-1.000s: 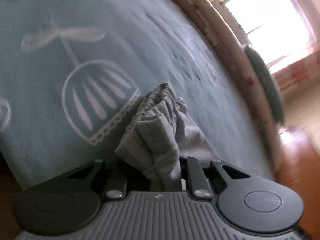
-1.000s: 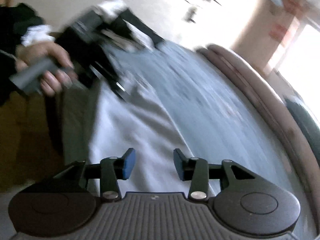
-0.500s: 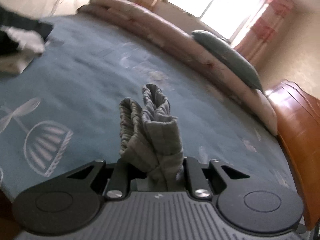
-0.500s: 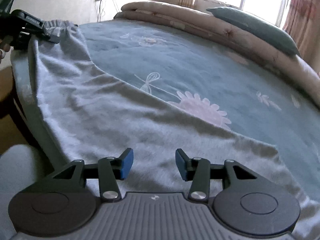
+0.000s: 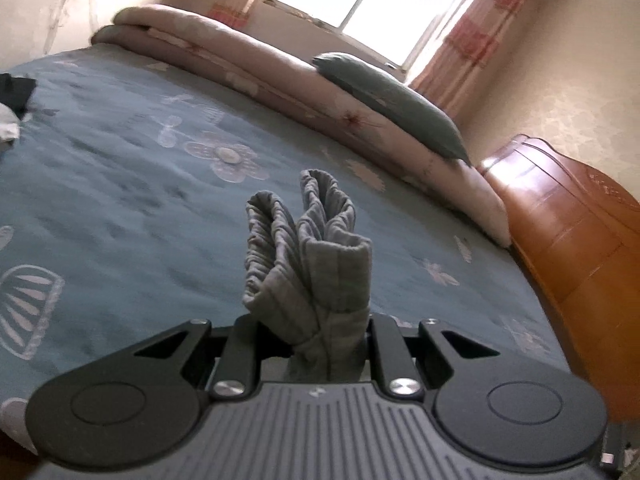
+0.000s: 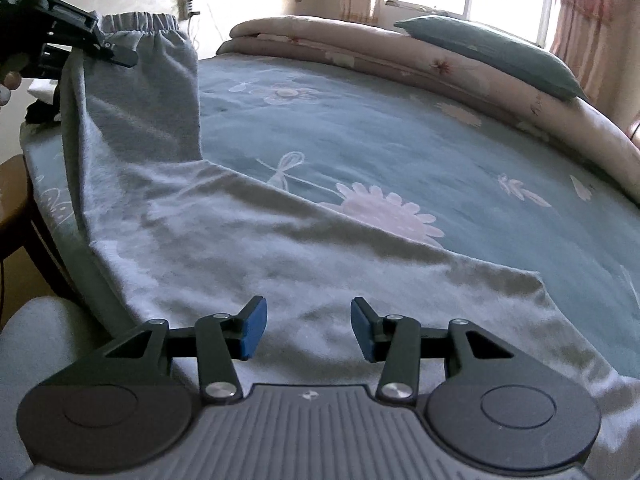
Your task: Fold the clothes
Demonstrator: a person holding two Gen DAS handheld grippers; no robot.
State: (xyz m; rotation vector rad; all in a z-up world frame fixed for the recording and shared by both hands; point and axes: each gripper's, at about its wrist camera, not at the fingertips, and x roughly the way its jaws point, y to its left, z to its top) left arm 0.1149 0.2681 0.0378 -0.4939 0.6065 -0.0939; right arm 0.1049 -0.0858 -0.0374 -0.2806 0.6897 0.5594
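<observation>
The pads of the left hand-held gripper are hidden by the bunched waistband of the grey trousers. In the right wrist view, the trouser legs are cut off by the lower right edge. The hand is cut off at the left edge. A dark heap on the bed cannot be identified.

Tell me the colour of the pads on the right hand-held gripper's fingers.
Blue pads, on black fingers; the right wrist view shows them best.
</observation>
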